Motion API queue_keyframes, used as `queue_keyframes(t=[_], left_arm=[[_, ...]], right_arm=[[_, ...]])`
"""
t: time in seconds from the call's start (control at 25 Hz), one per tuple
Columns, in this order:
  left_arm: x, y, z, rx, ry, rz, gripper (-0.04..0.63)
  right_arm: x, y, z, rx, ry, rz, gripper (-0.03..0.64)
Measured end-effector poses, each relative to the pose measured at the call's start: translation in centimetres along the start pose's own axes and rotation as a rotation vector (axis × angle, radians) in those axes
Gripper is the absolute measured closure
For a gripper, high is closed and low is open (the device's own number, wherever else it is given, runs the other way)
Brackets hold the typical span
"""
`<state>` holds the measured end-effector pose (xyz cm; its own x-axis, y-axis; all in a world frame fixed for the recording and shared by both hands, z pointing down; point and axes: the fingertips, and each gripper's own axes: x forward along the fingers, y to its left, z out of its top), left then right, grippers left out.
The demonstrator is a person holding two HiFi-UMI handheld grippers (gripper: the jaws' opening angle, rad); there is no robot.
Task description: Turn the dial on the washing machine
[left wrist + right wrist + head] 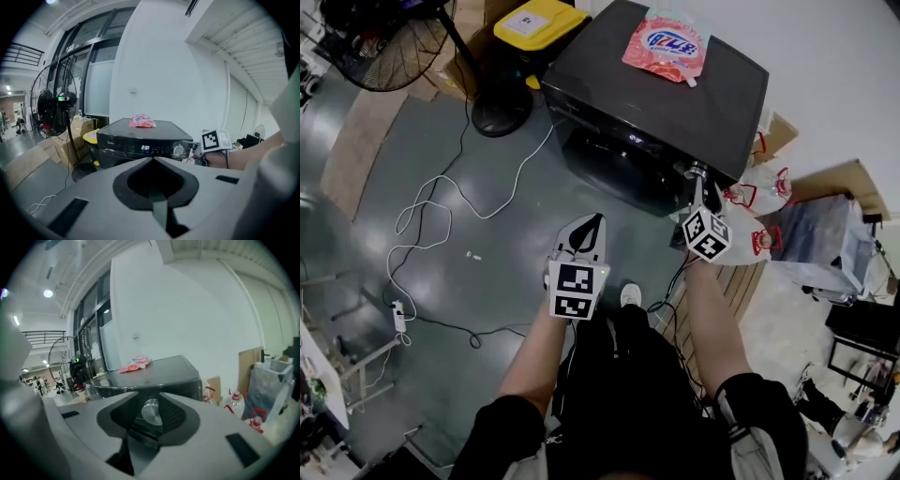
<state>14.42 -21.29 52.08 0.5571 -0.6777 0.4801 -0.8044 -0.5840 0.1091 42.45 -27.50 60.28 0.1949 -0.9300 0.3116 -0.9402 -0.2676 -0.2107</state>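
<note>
A black washing machine (647, 94) stands ahead of me with a pink detergent pouch (666, 45) on its top. Its silver dial (151, 411) sits at the right end of the control panel, beside a lit display. My right gripper (697, 176) reaches that front corner, and in the right gripper view its jaws close in on both sides of the dial. In the left gripper view the dial (178, 150) shows with the right gripper's marker cube just to its right. My left gripper (598, 220) hangs lower, off the machine's front, with its tips together and nothing in them.
A standing fan (394, 37) and a yellow-lidded bin (539, 23) are left of the machine. White cables (431, 216) and a power strip (398, 317) trail over the grey floor. Clear jugs with red handles (759, 202) and cardboard sit to the right. My shoe (630, 295) is below the grippers.
</note>
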Motion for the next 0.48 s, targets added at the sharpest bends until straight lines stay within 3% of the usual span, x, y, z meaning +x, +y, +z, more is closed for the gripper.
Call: queue_keyframes(t=[0.28,0.48], left_arm=[[-1.1,-3.2,4.9,0.018,-0.086,0.004,0.584],[-2.3,-5.6,8.2,0.046,-0.151,0.011,0.584]], right_arm=[[-7.8,3.4,6.7,-0.121,-0.112,0.140,0.614],[-13.1,6.5,12.6,-0.208,-0.230,0.237,0.615]])
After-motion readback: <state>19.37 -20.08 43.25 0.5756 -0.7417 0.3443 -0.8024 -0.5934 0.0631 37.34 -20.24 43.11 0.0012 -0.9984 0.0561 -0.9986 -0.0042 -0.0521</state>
